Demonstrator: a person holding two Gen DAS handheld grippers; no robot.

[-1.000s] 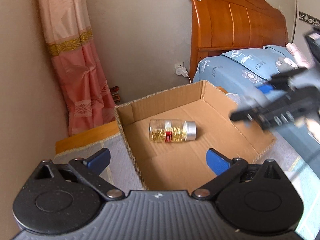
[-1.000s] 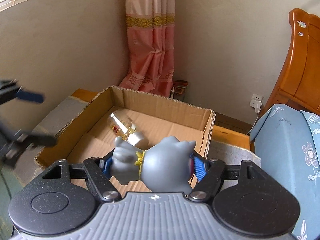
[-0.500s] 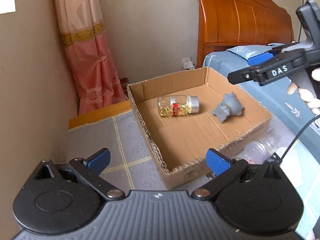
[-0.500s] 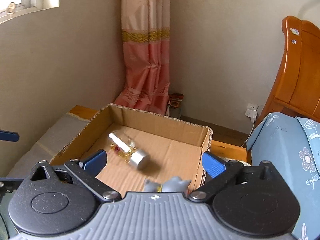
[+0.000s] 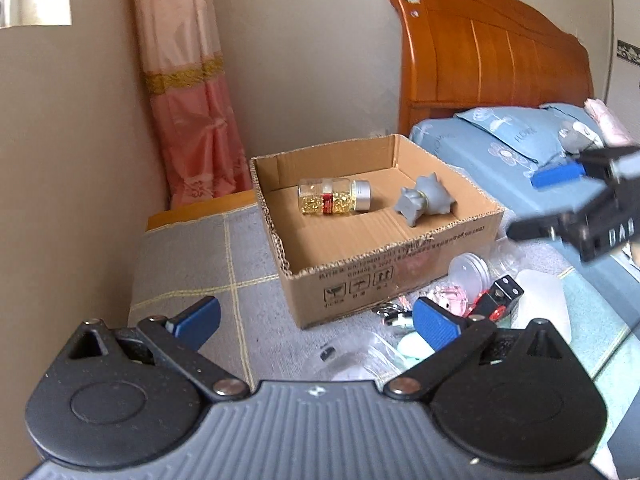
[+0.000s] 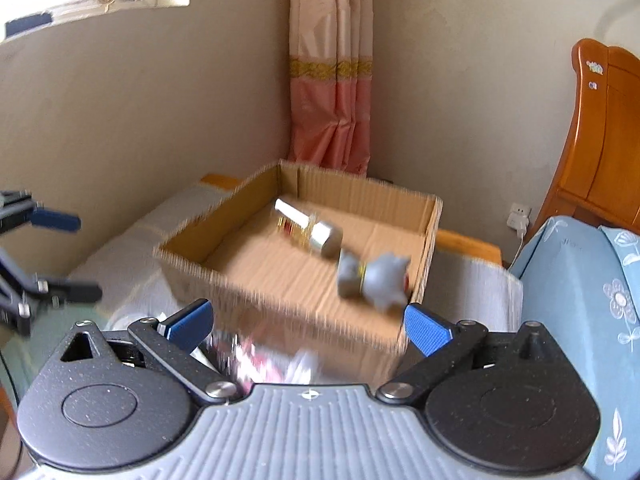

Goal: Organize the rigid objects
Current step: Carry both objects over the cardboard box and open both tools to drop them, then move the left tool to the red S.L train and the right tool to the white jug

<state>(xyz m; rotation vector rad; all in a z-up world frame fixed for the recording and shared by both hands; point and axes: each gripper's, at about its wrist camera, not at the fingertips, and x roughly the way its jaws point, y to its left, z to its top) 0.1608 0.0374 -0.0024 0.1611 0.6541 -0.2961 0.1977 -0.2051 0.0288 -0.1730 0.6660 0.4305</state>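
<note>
Two items already lie in the cardboard box (image 5: 384, 276): a glass jar (image 5: 334, 197) and a grey figurine (image 5: 424, 199). Several small items (image 5: 468, 288) wait beside it. Left tongs (image 5: 316, 326) and right tongs (image 6: 308, 326) are spread, empty.

Corrugated cardboard box (image 5: 384, 276), clear glossy bottle (image 5: 326, 197) with metal cap, matt grey figurine (image 5: 424, 200)

The left gripper (image 5: 316, 322) has its blue fingers (image 5: 198, 322) spread wide apart with nothing between them, and the right gripper (image 6: 308, 326) is wide open too, holding nothing, both tipped a bit downward.
</note>
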